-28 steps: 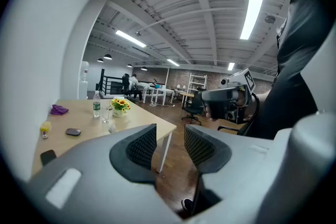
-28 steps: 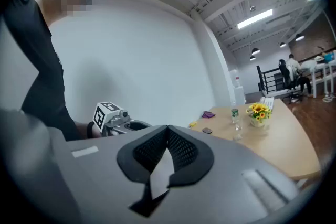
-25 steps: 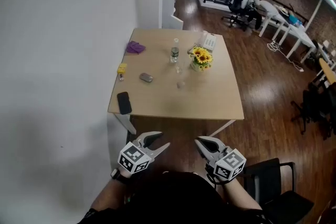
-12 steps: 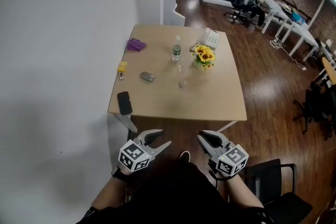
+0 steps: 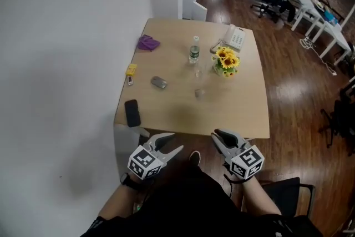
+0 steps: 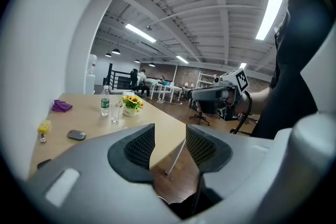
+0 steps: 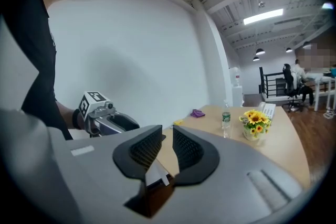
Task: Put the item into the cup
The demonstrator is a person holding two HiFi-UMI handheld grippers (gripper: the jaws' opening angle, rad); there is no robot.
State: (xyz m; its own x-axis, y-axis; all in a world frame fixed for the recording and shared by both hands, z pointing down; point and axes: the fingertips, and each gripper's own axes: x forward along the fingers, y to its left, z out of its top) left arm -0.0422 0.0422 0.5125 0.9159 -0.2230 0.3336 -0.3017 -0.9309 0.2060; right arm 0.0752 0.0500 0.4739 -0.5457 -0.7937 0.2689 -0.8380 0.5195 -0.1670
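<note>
A clear glass cup [image 5: 198, 71] stands mid-table next to a water bottle [image 5: 194, 53]; the left gripper view shows the cup [image 6: 115, 112] too. A small pale item [image 5: 199, 94] lies on the wood nearer me; what it is I cannot tell. My left gripper [image 5: 169, 143] and right gripper [image 5: 217, 137] hang just short of the table's near edge [image 5: 188, 133], far from the cup. Both are open and hold nothing. Each gripper view shows its own jaws apart, left gripper [image 6: 169, 136] and right gripper [image 7: 168, 139], with the other gripper beyond.
On the table [image 5: 244, 114] are a sunflower pot [image 5: 227, 61], desk telephone [image 5: 233, 38], purple cloth [image 5: 147, 43], yellow object [image 5: 131, 70], grey mouse [image 5: 158, 82] and black phone [image 5: 131, 112]. A white wall runs along the left. A black chair [image 5: 288, 191] is at my right.
The table has come nearer and lower in the head view. Both grippers have advanced to its near edge, still open.
</note>
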